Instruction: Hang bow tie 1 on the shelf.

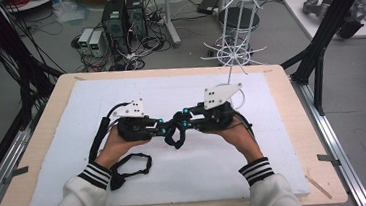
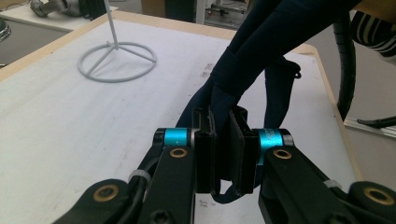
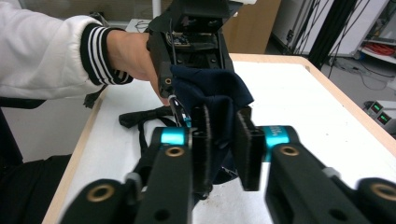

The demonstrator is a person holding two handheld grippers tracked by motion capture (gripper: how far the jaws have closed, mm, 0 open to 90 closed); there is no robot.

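Left hand-held gripper [image 2: 226,154] is clamped on a dark navy cloth [image 2: 261,51]. Right hand-held gripper [image 3: 223,149] pinches the same cloth, suspended between both just above the desk [image 1: 274,140] centre.

We see soft, matt navy cloth [image 2: 243,60] between matt black plastic tools, a pale wooden desk [image 1: 290,93] under a rough white sheet [image 1: 186,168], and a white-coated wire rack [image 1: 237,23].

Cloth [image 1: 176,133] betw. both claws mid-table [image 1: 288,184], wire rack [image 1: 237,23] behind
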